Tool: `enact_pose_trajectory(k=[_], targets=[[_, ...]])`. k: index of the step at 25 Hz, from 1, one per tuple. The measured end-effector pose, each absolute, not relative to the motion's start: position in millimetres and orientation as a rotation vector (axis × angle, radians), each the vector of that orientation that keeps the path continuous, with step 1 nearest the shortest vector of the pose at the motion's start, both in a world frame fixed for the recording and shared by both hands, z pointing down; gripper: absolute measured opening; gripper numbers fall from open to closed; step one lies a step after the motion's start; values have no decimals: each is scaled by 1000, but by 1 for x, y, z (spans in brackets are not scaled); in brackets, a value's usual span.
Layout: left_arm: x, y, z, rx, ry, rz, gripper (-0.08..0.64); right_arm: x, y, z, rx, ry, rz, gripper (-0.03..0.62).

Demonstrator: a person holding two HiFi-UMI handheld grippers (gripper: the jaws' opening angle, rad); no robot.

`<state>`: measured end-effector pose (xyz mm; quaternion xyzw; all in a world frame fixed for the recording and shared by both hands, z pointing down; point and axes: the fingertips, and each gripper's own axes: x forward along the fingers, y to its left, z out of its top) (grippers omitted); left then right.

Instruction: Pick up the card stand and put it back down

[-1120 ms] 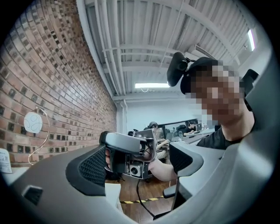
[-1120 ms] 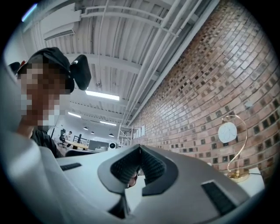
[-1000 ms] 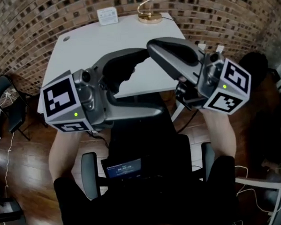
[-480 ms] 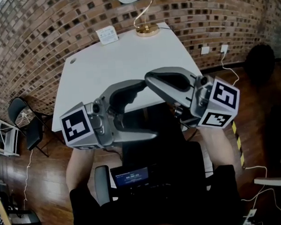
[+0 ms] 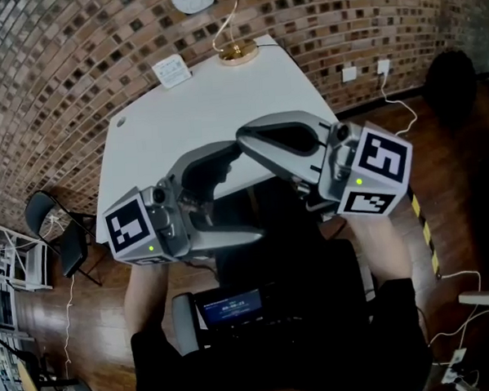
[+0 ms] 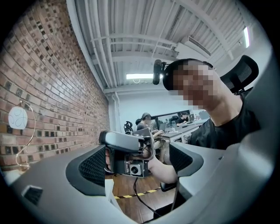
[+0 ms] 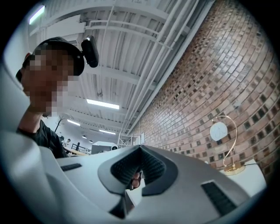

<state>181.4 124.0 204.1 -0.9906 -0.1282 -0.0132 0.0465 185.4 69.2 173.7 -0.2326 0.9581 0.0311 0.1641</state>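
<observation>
A dark folding chair (image 5: 60,234) stands on the wooden floor (image 5: 47,323) past the tabletop's (image 5: 183,120) left edge. The left gripper (image 5: 249,195) is held over the near edge of the white tabletop, released: in the left gripper view its two jaws stand wide apart with nothing pressed between them, only the other gripper and the hand (image 6: 162,168) holding it showing through the gap. At the middle of the far edge, against the brick wall (image 5: 73,52), sits a small white box (image 5: 171,70). Just right of it, on the far right corner of the tabletop, the card stand (image 5: 235,52) stands upright on its round gold base, its thin wire curving up to a round white card. It is well apart from both grippers and neither touches it. The right gripper (image 5: 243,137) is clenched, its jaws pressed together on nothing, and it crosses in front of the left gripper's upper jaw above the near edge. Farther right, a wall socket (image 5: 382,66) with a white cable sits low on the brick.
</observation>
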Motion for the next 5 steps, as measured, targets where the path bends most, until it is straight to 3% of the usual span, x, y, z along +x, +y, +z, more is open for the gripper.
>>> enact_pose_trajectory(k=[5], targets=[[185,132,205,-3033,-394,-45,449,188,77,176,-658,2743,90,8]])
